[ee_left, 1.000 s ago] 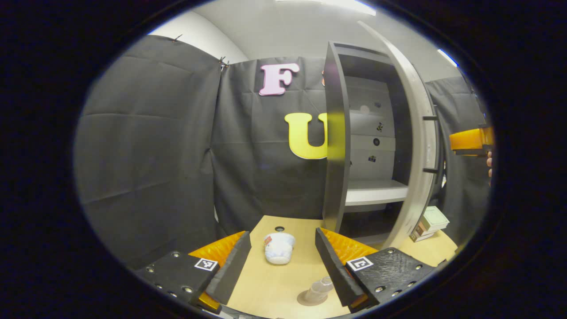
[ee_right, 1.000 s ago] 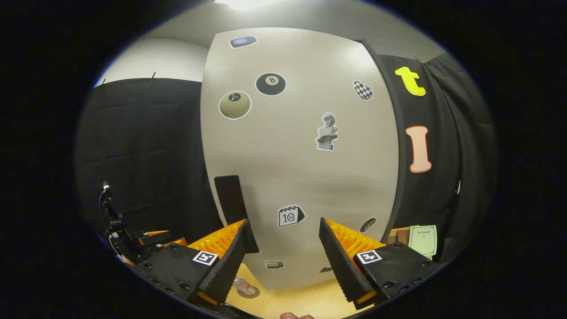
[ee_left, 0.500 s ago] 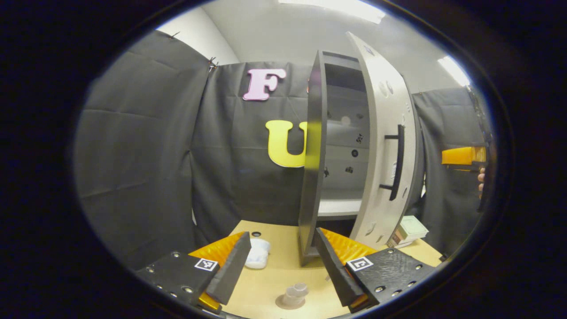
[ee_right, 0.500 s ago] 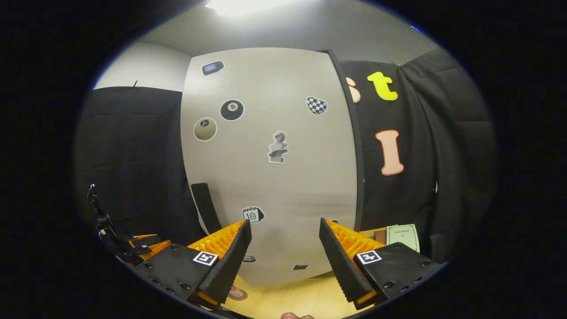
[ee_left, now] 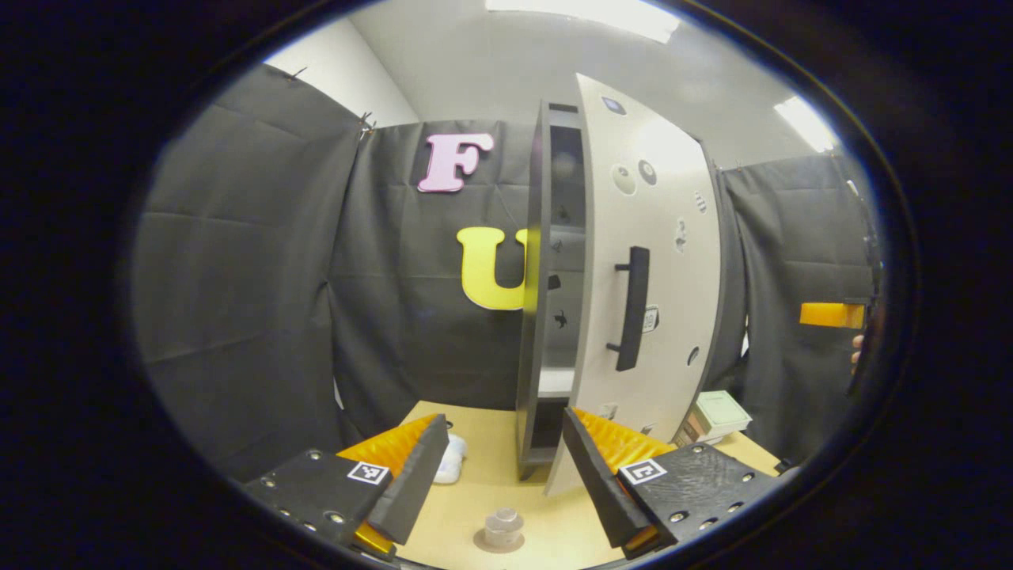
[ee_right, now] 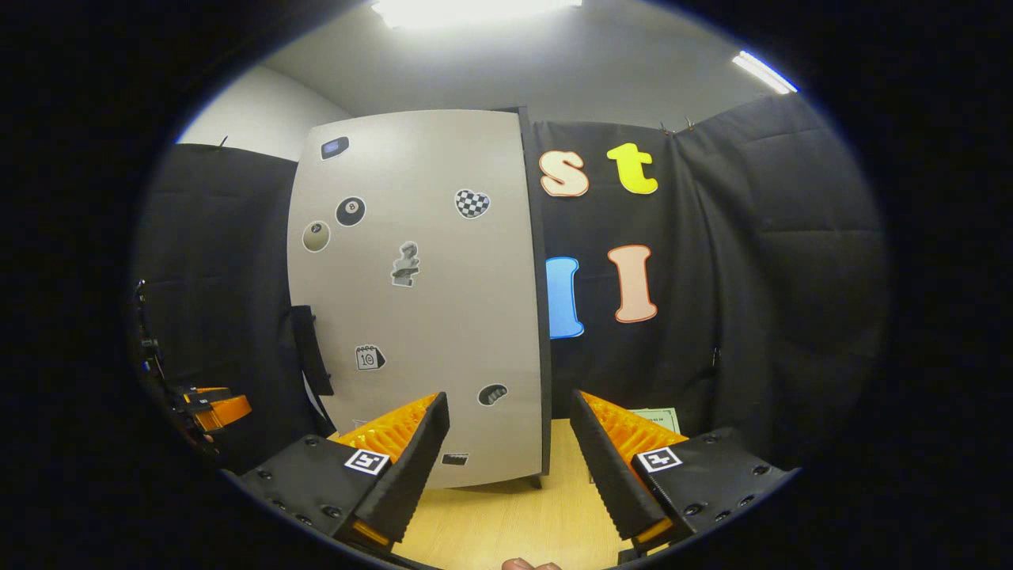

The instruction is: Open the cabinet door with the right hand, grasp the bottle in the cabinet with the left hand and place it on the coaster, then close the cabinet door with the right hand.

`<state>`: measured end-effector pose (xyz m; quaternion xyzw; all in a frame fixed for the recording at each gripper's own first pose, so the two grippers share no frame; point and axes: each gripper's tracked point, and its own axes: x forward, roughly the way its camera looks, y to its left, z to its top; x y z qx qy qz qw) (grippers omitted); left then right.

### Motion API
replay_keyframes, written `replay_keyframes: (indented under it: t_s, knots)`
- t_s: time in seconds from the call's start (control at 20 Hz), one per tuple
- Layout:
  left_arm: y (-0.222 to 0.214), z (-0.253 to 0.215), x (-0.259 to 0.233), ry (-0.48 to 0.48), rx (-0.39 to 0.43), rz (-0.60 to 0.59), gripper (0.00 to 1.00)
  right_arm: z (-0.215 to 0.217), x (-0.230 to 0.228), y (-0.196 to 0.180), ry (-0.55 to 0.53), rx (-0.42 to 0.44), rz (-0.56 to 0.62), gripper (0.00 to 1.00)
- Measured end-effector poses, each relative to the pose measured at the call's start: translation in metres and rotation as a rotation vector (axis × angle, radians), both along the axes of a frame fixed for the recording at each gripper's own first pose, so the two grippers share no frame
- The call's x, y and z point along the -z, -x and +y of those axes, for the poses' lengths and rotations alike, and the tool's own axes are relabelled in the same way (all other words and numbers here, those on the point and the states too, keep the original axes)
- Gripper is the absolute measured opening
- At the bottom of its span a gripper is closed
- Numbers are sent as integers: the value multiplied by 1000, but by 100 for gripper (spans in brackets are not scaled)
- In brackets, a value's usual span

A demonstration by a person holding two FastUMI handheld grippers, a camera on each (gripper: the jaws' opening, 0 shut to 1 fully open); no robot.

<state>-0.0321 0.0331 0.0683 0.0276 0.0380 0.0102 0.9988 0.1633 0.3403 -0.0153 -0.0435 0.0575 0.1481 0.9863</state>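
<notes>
Left gripper [ee_left: 500, 475] fingers wide apart, empty; the clear bottle [ee_left: 502, 526] stands on its coaster [ee_left: 483, 541] between them. Cabinet door [ee_left: 645, 269] ajar just beyond. Right gripper [ee_right: 509, 467] spread wide, facing that door.

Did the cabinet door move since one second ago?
Yes. The cabinet door swung toward the cabinet's dark side panel; just a thin slit of interior shows between them.

A white cloth bundle [ee_left: 449, 461] lies on the wooden desk [ee_left: 475, 507], and a stack of small boxes [ee_left: 712, 416] sits near its far right edge.
</notes>
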Motion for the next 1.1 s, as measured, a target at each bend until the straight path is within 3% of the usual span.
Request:
replay_keyframes:
  t_s: [0.25,0.7,1.1]
  knots:
    - [13,-32,-5,-38,9,9,89,-53,-1,6,22,56,-63,98]
    - [52,-102,2,34,-17,-19,89,-124,22,17,21,56,-12,98]
    - [61,-114,4,-35,-40,-1,88,-120,29,-5,-33,57,-9,97]
